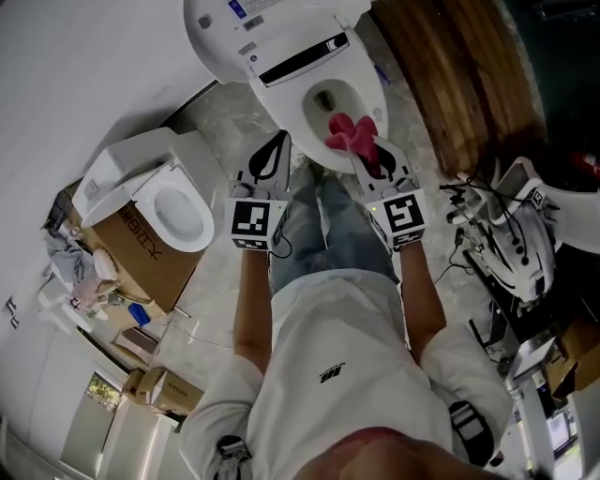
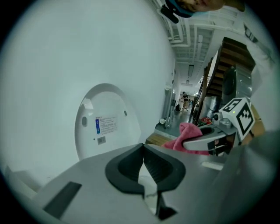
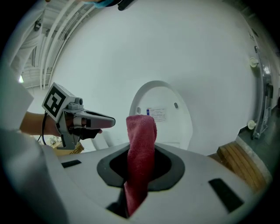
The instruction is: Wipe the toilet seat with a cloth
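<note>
Head view: my right gripper pinches the pink cloth at its tips, and the cloth is bunched over the open toilet bowl below the raised lid. My left gripper hovers just beside it at the near rim. The floor is marbled, and a spare toilet sits on a cardboard box to the left. Both forearms reach forward side by side.

Left gripper view: the left gripper has its jaws pressed together with nothing between them. The cloth is off to the right.

Right gripper view: the right gripper is clamped on the cloth, which stands upright in front of the lid.
</note>
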Demonstrator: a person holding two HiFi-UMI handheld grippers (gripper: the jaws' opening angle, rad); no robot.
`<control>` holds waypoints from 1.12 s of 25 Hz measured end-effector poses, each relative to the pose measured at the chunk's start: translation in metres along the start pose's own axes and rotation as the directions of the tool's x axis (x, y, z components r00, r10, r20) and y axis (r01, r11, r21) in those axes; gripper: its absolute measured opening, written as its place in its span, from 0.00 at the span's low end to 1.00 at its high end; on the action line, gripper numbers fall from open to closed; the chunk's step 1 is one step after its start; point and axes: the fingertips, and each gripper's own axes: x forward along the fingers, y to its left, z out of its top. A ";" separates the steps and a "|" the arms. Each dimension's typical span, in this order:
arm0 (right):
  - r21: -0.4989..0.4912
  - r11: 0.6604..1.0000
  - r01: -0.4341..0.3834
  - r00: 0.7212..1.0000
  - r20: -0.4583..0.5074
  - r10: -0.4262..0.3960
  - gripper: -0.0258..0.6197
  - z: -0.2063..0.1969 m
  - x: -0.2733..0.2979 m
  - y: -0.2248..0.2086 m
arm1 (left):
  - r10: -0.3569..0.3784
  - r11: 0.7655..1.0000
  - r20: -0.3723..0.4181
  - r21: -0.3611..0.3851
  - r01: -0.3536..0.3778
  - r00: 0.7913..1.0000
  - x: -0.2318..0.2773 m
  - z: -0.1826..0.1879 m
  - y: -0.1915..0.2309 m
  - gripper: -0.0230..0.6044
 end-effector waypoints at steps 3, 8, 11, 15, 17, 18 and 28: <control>0.016 1.000 0.000 1.000 0.001 0.000 0.12 -0.011 0.022 0.000 | -0.002 1.000 -0.019 -0.026 0.002 1.000 0.008 -0.021 0.013 0.05; 0.070 0.998 -0.004 1.000 0.006 0.003 0.12 -0.030 0.058 -0.003 | -0.022 1.000 -0.050 0.000 0.022 0.999 0.025 -0.048 0.032 0.05; 0.080 0.997 0.010 1.000 -0.012 -0.009 0.12 -0.048 0.078 -0.007 | -0.021 1.000 -0.054 -0.010 0.021 0.998 0.034 -0.065 0.045 0.05; 0.102 0.994 0.039 0.999 -0.038 -0.035 0.12 -0.070 0.102 -0.017 | -0.021 0.999 -0.058 -0.048 0.019 0.998 0.046 -0.087 0.060 0.05; 0.109 0.993 0.048 0.998 -0.043 -0.043 0.12 -0.078 0.114 -0.020 | -0.024 0.998 -0.066 -0.057 0.020 0.998 0.051 -0.100 0.066 0.05; 0.111 0.992 0.051 0.998 -0.045 -0.046 0.12 -0.082 0.120 -0.021 | -0.024 0.998 -0.070 -0.064 0.019 0.997 0.053 -0.106 0.069 0.05; 0.133 0.988 0.077 0.994 -0.084 -0.066 0.12 -0.125 0.177 -0.030 | -0.010 0.988 -0.090 -0.155 -0.004 0.996 0.081 -0.158 0.094 0.05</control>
